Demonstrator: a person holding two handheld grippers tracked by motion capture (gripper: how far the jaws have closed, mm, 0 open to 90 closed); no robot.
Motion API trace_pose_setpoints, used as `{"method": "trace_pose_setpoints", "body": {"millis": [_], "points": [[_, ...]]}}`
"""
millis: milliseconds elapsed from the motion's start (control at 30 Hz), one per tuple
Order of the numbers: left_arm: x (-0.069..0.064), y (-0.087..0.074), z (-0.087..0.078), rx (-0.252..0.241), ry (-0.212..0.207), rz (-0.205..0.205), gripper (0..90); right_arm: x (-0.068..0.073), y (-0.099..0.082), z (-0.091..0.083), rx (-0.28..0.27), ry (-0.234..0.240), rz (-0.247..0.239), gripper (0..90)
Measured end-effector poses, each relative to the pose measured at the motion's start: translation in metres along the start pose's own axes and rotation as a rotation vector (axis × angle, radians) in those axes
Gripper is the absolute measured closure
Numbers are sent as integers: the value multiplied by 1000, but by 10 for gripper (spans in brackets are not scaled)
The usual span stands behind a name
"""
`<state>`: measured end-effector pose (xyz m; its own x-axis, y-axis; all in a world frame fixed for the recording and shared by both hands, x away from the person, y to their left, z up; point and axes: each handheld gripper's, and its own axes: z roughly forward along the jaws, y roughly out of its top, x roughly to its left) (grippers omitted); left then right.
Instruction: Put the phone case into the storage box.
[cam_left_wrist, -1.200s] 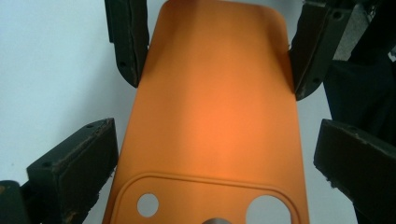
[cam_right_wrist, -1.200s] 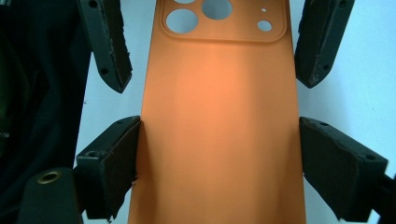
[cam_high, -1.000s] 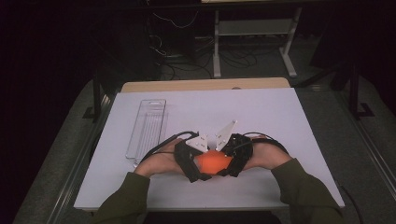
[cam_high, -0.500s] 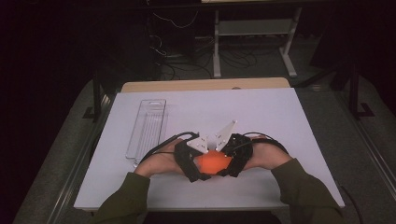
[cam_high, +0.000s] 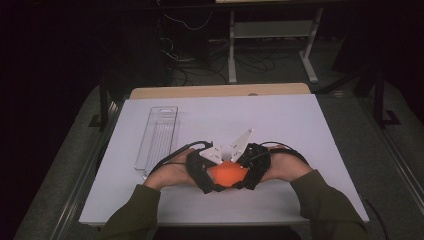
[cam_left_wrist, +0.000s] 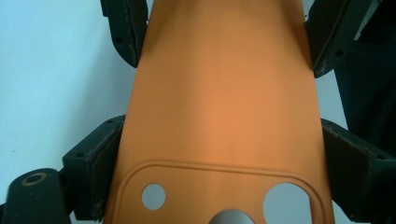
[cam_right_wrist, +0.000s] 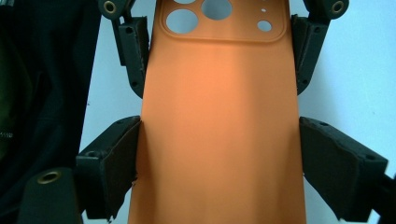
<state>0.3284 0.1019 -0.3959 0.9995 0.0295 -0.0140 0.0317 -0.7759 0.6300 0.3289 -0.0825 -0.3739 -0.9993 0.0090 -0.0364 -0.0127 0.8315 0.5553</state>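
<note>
Orange phone case (cam_left_wrist: 224, 107) spans between left gripper (cam_left_wrist: 219, 154) and right gripper (cam_right_wrist: 219, 158), each clamped across one end; left jaws just closed.

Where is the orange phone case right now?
In the high view, the orange phone case sits near the table's front edge, held between the left gripper and right gripper, right of the clear tray.

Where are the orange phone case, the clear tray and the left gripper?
phone case (cam_right_wrist: 219, 140): right gripper view, middle of its back.
tray (cam_high: 159, 134): high view, its ribbed floor.
left gripper (cam_left_wrist: 219, 154): left gripper view, midway between its jaws.
</note>
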Motion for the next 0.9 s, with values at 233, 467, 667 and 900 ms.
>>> {"method": "trace_pose_setpoints", "body": {"millis": [233, 467, 667, 900], "points": [[-1, -1, 0, -19, -5, -7, 130, 0, 0, 0, -3, 0, 1, 147], [0, 0, -1, -30, -13, 2, 142, 1, -1, -1, -1, -6, -4, 145], [1, -1, 0, -28, -22, -6, 145, 0, -2, -2, -4, 8, 13, 107], [1, -1, 0, -25, -23, -9, 144, -1, -2, 2, -1, -32, 25, 0]]}}
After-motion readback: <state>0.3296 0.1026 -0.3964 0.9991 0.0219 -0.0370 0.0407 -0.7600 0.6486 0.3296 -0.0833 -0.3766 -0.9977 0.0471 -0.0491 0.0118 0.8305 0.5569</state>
